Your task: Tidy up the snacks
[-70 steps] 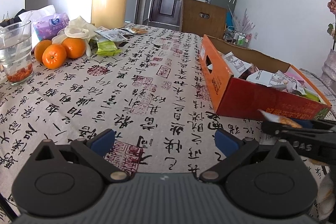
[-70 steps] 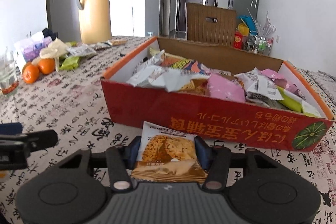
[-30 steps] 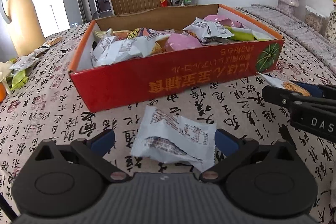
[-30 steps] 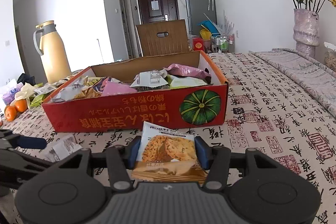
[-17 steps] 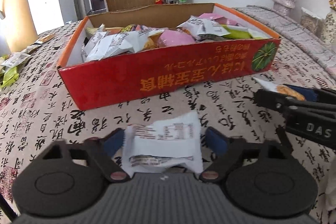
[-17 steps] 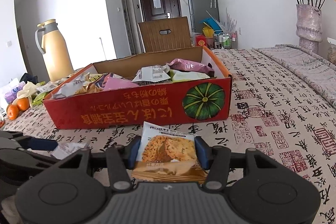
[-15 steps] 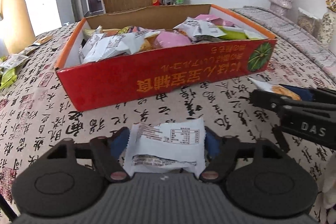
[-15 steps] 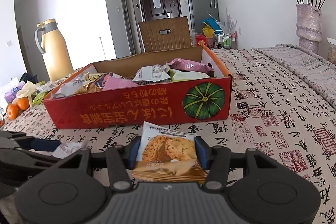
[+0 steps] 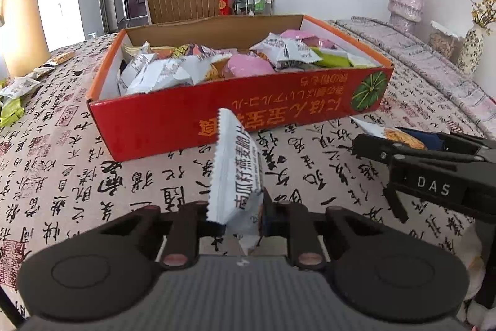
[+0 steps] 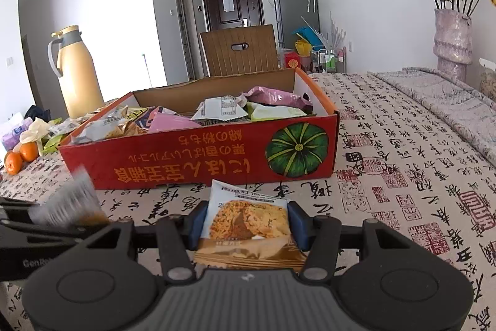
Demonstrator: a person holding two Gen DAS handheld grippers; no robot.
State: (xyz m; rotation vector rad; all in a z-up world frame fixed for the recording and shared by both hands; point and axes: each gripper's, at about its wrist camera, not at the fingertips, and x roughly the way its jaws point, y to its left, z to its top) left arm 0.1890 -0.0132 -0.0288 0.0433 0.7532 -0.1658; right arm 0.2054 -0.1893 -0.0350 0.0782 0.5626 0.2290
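The left claw [image 9: 240, 216] has just clamped down on a white snack packet [image 9: 235, 172] that a second ago lay flat on the table [image 9: 93, 176] between wide-open jaws; the jaws are now nearly shut, and the squeezed packet stands on edge, its serrated end pointing up toward the red cardboard box [image 9: 186, 126]. The right claw [image 10: 246, 225] keeps its grip, unchanged over the same second, on 1 orange-brown biscuit packet [image 10: 248, 222], its blue pads pressed to the packet's 2 sides at a moderate opening. Both claws hang over the calligraphy-print tablecloth just in front of the box's near long wall; the right claw is close to the pumpkin-printed corner, the left claw beside it toward the middle of that wall.

The box sits toward the middle of the table and is already heaped with white, pink and green packets. More loose packets [image 9: 18, 89] lie near the table's far left edge, with oranges [image 10: 20, 157] and a yellow thermos [image 10: 77, 73] beyond them in the right wrist view.

With a packet now secured in each claw, the pick-up step looks complete on both sides. The likely next step is to carry both over the near wall and release them into the box. The thin, buckled white packet may slip or twist in so narrow a pinch.
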